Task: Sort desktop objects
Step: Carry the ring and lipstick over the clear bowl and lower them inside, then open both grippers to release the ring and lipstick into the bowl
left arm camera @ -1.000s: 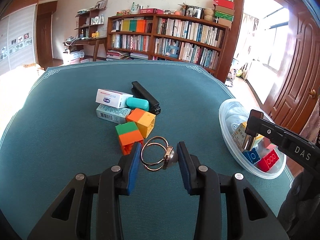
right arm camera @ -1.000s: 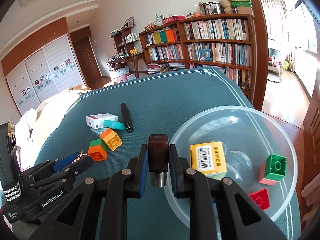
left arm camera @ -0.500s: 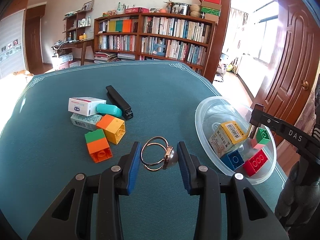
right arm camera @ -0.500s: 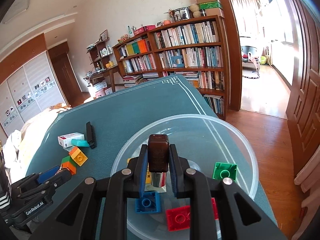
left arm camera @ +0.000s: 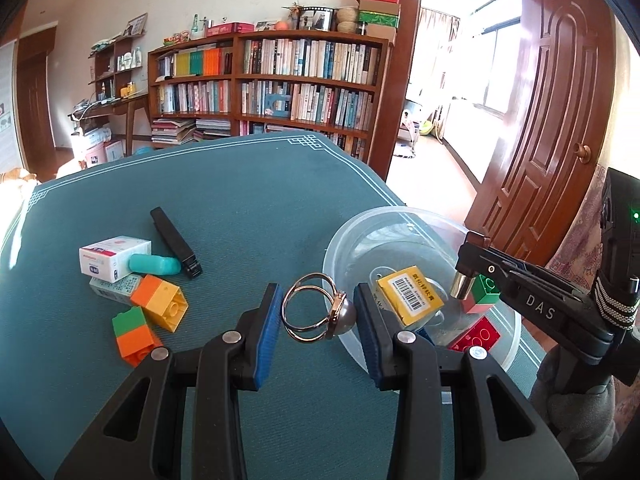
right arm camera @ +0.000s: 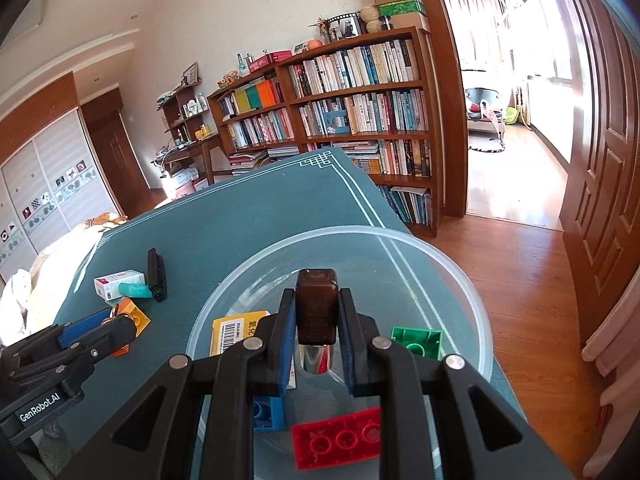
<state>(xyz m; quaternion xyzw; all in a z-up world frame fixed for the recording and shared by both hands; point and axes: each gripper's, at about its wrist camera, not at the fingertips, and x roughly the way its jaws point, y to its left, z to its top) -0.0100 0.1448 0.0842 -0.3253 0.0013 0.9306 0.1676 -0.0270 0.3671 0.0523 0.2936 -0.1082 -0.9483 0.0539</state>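
My left gripper point(left arm camera: 316, 310) is shut on a gold double ring with a grey pearl point(left arm camera: 345, 316), held above the green table just left of the clear plastic bowl point(left arm camera: 360, 224). Over the bowl point(right arm camera: 460, 280) hangs a small brown bottle with a silver base point(right arm camera: 317, 312), with my right gripper point(right arm camera: 316, 308) shut on it. In the bowl lie a yellow barcode box point(right arm camera: 236, 328), a green brick point(right arm camera: 416, 342), a red brick point(right arm camera: 336, 438) and a blue brick point(right arm camera: 266, 412). In the left wrist view the right gripper point(left arm camera: 472, 258) reaches in from the right.
On the table to the left lie a white box point(left arm camera: 112, 258), a teal capsule point(left arm camera: 154, 265), a black bar point(left arm camera: 176, 242), a pale box point(left arm camera: 116, 288), an orange-yellow brick point(left arm camera: 160, 304) and a green-orange brick point(left arm camera: 134, 336). The bowl sits near the table's right edge; wooden floor lies beyond.
Both grippers have moved to the right. The left one carried the ring up beside the bowl. The right one carried the brown bottle from the bowl's left rim to over its middle.
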